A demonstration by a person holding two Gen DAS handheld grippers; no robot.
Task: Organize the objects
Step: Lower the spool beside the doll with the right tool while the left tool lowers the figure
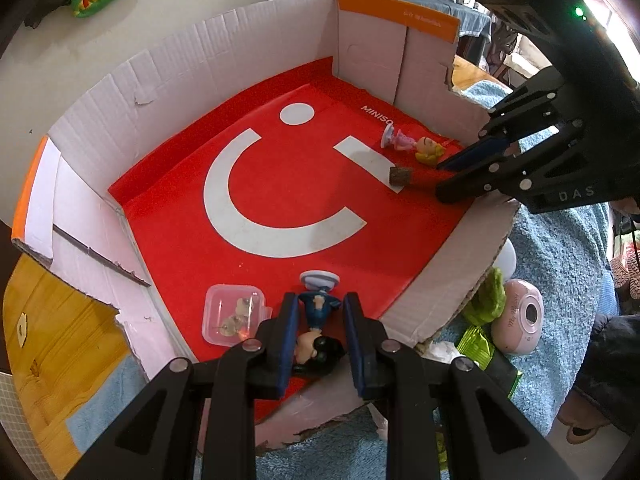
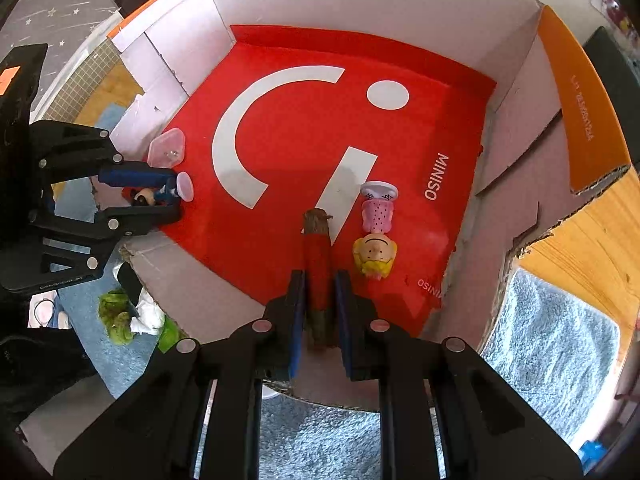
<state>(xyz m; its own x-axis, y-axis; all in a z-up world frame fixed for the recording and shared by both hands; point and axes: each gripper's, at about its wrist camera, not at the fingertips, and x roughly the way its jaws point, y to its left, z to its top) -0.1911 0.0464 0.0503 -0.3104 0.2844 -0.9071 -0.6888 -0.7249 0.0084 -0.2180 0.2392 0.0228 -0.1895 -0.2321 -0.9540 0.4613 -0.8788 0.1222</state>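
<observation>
A: What's in my left gripper (image 1: 318, 320) now?

B: Its fingers are clamped on a small hard-plastic figure in blue (image 1: 318, 310), dark-haired head back between the pads, round clear base poking out past the fingertips. It lies low over the red sheet (image 1: 280, 184) that lines the cardboard box (image 1: 192, 52).

A: And on my right side?

B: I see the right gripper (image 2: 320, 292) closed narrow on a red stick (image 2: 319, 264), a cylinder with a rough brown cork-like end reaching out ahead of the fingertips onto the sheet.

A: Anything close to those fingers?

B: Just right of the stick lies a second figure (image 2: 376, 232), yellow hair, pink dotted dress, flat on its back with its round base pointing away from the fingers. Just left of my left fingers sits a clear square plastic tub (image 1: 234, 316) with its lid on, a few small bits inside that I cannot make out.

A: So the count?

B: Two figures, one stick, one tub in the box. The sheet is smooth and glossy with white shapes printed on it; the box walls are corrugated, torn along the near edge, two with orange bands. Outside the box, fluffy blue cloth (image 1: 560, 300) carries a pink rounded gadget (image 1: 522, 320) and something green and fuzzy (image 1: 488, 296).
</observation>
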